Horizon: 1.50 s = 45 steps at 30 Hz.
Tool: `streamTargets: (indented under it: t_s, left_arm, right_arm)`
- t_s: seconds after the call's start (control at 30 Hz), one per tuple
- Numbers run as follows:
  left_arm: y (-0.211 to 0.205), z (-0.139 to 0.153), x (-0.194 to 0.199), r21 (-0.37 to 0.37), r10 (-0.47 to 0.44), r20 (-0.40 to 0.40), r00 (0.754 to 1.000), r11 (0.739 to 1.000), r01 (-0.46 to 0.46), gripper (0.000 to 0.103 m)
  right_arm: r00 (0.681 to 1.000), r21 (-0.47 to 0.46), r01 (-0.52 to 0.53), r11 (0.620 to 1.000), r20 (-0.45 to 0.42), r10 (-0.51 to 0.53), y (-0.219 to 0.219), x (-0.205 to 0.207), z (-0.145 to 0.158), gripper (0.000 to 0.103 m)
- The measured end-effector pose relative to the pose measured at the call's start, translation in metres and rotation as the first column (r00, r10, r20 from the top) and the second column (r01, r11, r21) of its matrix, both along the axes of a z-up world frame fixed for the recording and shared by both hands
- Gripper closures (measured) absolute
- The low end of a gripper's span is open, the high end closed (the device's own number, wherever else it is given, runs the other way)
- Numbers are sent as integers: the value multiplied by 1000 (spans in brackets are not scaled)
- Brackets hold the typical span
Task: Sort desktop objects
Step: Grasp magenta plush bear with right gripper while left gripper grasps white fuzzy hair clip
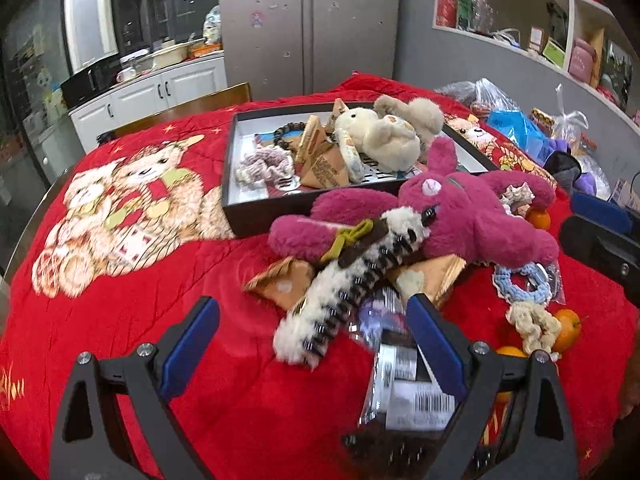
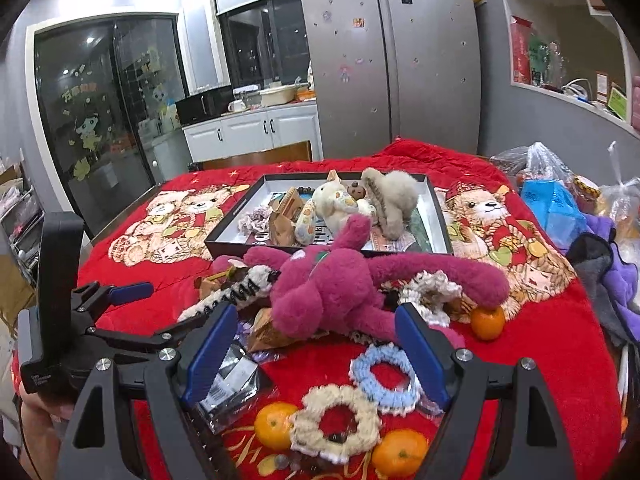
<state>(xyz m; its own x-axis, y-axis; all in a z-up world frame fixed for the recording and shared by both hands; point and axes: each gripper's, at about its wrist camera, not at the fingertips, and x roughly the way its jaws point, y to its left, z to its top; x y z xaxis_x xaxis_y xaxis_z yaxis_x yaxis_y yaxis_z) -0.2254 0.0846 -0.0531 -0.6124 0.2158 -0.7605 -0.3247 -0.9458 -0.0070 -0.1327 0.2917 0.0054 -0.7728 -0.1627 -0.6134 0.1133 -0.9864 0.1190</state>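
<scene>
L grip (image 1: 314,338) wide, empty | fuzzy clip (image 1: 344,292) btwn fingers | R grip (image 2: 316,346) wide, empty

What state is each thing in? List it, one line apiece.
Left gripper: open, empty, over the fuzzy hair claw.
Right gripper: open, empty.
Black tray: lidless, partly filled.
Pink plush: sprawled outside the tray.
Blue scrunchie: flat on the red cloth.
Fridge: doors shut.
</scene>
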Motion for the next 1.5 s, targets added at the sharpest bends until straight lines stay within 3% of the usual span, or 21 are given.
streamTargets:
  t_s: [0.3,0.57,0.83,1.5]
  left_arm:
    - [5,-21,-36,5,-15,76,997,1000,15,7]
    - [10,-45,-48,-44,-38,120,992,998,44,7]
    - [4,-51,-51,15,-35,124,992,999,33,8]
    - [4,-53,-49,30,-24,108,994,999,20,9]
  right_arm:
    - [993,-59,-26,998,114,33,10,-56,-20,20]
    - [971,-123,-26,992,233,54,13,-97,-48,20]
    - [959,-247,17,969,280,55,20,-116,-72,17]
    - [963,-127,3,992,267,31,-3,-121,-84,15]
